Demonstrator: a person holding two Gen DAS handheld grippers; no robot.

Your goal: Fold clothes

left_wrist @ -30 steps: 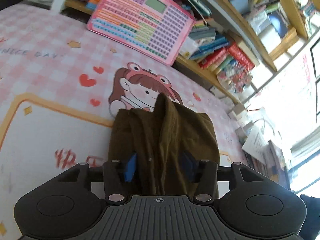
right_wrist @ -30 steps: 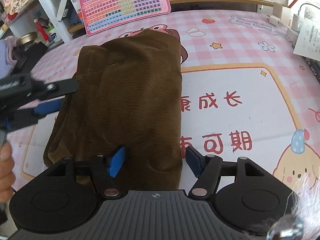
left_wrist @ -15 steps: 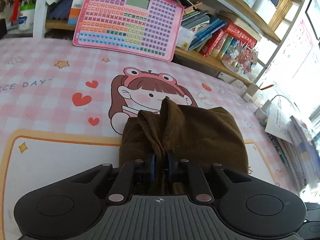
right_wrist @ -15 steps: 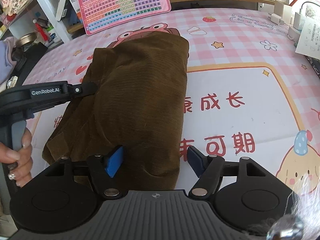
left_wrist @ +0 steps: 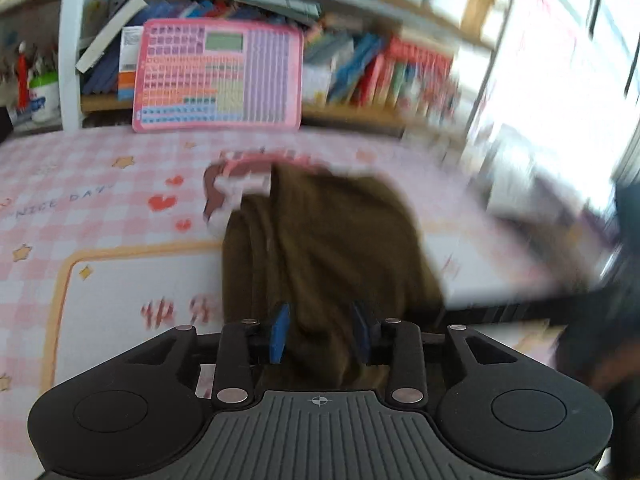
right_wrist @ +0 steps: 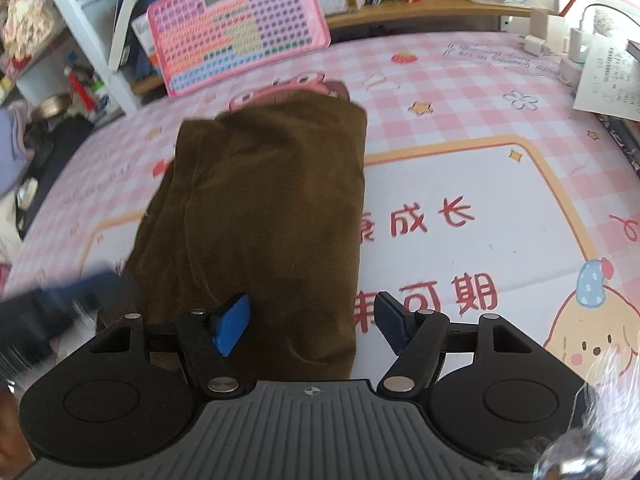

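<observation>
Brown corduroy garment [right_wrist: 272,208], folded, rumpled edges

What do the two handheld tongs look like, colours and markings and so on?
Both look alike. The left tongs and right tongs each have a grey ribbed centre plate with a small crosshair mark, flanked by two rounded matte-black housings with recessed discs. Black linkage arms with silver pivot pins carry blue pads. No cables or sleeves show.
</observation>
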